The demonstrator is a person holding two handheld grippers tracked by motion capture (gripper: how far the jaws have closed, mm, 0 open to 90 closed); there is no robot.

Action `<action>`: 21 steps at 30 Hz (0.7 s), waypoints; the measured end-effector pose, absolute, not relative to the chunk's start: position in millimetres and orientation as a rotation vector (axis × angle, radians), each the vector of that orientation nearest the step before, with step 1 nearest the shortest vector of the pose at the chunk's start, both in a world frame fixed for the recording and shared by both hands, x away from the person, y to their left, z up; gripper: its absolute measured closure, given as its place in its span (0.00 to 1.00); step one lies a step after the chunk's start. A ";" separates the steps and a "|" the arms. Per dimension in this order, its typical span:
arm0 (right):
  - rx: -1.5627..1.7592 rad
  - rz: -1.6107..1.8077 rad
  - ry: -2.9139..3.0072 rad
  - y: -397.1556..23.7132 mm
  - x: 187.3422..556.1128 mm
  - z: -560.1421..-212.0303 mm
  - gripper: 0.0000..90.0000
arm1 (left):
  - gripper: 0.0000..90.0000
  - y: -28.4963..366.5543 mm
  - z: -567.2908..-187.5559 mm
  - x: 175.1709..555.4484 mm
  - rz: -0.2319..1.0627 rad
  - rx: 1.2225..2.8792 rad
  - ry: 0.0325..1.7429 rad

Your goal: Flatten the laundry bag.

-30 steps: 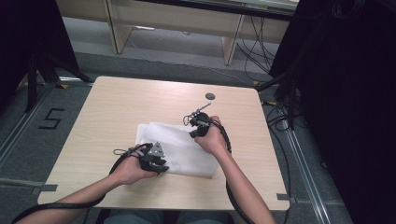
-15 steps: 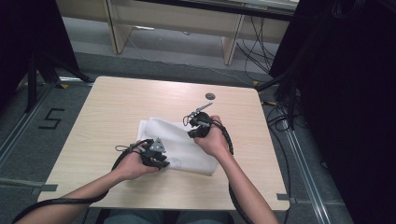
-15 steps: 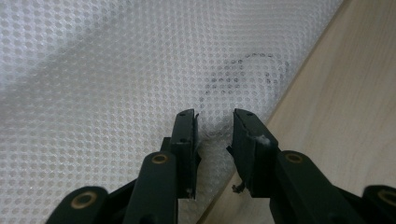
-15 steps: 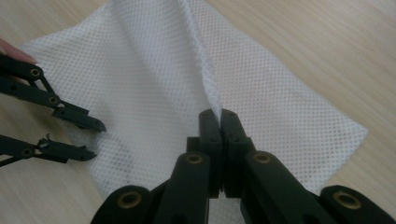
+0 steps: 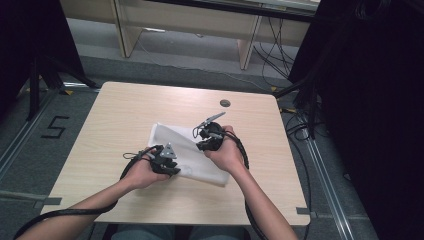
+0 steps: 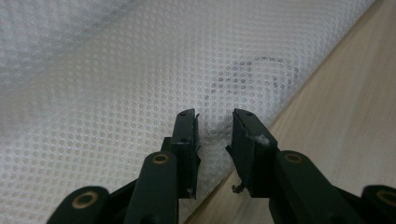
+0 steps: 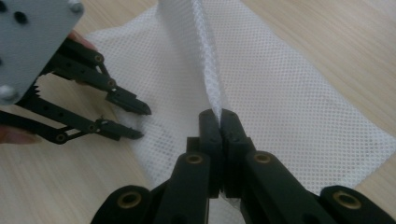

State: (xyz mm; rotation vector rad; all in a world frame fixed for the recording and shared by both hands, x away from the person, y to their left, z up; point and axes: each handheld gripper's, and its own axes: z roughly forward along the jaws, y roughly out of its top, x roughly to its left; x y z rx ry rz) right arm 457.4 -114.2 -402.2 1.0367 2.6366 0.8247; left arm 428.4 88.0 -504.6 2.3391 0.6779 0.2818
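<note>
White perforated mesh cloth: right gripper is clamped on a raised fold; left gripper, part-open, holds nothing. Next, close left on the edge.

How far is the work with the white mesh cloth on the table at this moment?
Done: the right gripper is shut on a fold of the white mesh cloth and has that fold raised off the table. In hand: the left gripper sits open at the near edge of the cloth, a little mesh between its jaws, not pinched. Left: probably closing that grip, then lifting or folding the cloth.
</note>
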 end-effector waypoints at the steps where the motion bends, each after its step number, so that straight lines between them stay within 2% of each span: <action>1: 1.037 0.825 2.637 -114.2 457.4 -402.2 1.00 | 0.78 88.0 -504.8 428.6 0.282 2.329 0.680; 18: 1.065 0.840 2.637 -106.2 445.0 -401.1 1.00 | 0.76 92.6 -500.1 425.2 0.306 2.301 0.712; 19: 1.023 0.858 2.635 -107.7 447.2 -402.0 1.00 | 0.78 92.6 -498.4 424.0 0.312 2.291 0.700; 20: 1.019 0.857 2.627 -108.0 448.3 -402.2 1.00 | 0.84 92.1 -496.7 422.5 0.300 2.280 0.704; 21: 1.019 0.857 2.627 -108.0 448.3 -402.2 1.00 | 0.84 91.1 -494.5 420.9 0.290 2.272 0.699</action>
